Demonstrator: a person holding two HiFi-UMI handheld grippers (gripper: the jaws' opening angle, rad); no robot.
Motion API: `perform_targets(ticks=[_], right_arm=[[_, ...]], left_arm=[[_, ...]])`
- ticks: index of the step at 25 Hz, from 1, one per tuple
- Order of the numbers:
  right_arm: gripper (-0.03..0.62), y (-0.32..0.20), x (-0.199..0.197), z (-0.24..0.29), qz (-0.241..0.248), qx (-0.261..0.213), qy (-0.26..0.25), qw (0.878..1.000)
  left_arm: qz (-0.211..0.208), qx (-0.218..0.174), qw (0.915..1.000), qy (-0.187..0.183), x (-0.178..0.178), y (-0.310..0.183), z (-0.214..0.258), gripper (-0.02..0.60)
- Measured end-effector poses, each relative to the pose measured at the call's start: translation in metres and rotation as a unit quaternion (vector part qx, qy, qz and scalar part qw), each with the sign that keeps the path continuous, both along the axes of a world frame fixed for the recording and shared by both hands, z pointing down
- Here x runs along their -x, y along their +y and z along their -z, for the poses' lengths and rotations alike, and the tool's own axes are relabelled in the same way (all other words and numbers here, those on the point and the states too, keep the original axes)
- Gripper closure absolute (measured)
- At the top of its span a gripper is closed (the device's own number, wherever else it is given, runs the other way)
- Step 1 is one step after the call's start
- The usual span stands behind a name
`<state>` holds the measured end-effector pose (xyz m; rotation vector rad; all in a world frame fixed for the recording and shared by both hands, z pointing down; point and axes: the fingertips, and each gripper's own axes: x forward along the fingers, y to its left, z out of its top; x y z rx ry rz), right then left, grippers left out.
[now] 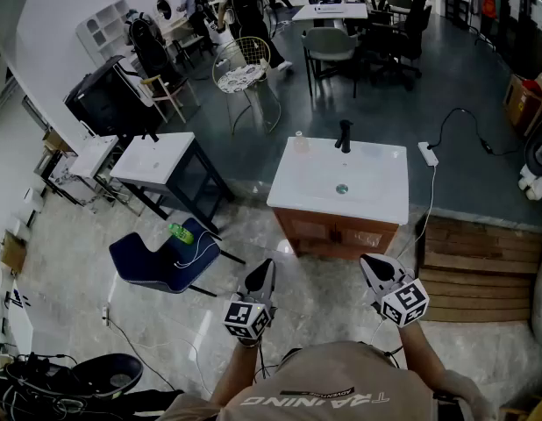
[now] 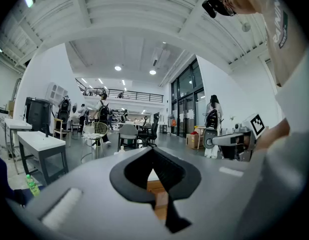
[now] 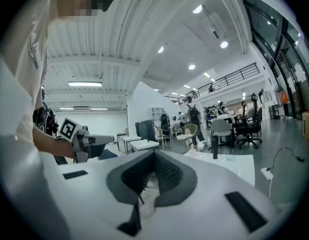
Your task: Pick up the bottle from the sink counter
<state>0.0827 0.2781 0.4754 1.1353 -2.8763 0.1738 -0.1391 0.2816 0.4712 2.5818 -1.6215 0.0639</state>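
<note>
A small clear bottle (image 1: 300,141) stands upright on the far left corner of the white sink counter (image 1: 376,196), left of the black faucet (image 1: 344,135). Both grippers hang well short of the counter's front, above the floor. My left gripper (image 1: 263,267) has its jaws together and nothing in them; my right gripper (image 1: 368,262) looks the same. In the left gripper view the bottle (image 2: 120,149) shows small, beyond the shut jaws of the left gripper (image 2: 154,155). From the right gripper (image 3: 155,156) I see the bottle (image 3: 192,151) beside the faucet (image 3: 215,144).
A wooden cabinet (image 1: 337,233) carries the counter. A blue chair (image 1: 157,261) with a green bottle (image 1: 181,232) sits at the left front, and behind it a second white table (image 1: 157,159). A power strip (image 1: 427,153) lies right of the counter, above wooden steps (image 1: 473,266).
</note>
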Motion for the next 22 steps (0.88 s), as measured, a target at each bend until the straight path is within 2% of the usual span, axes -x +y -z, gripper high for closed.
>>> perform_targets(ticks=[7, 15, 19, 22], right_arm=[[0.588, -0.017, 0.015, 0.002, -0.039, 0.004, -0.015, 0.999], [0.588, -0.004, 0.035, -0.013, -0.072, 0.002, 0.017, 0.997], [0.586, 0.001, 0.035, -0.028, -0.08, 0.031, 0.025, 0.996], [0.586, -0.004, 0.028, -0.03, -0.076, 0.034, 0.03, 0.996]], left_arm=[[-0.029, 0.012, 0.9994, 0.01, 0.012, -0.017, -0.008, 0.574], [-0.087, 0.03, 0.9957, 0.007, 0.014, -0.01, -0.035, 0.574], [-0.09, 0.041, 0.995, 0.016, 0.013, -0.02, -0.043, 0.574], [-0.087, 0.04, 0.9953, 0.018, 0.009, -0.026, -0.039, 0.574]])
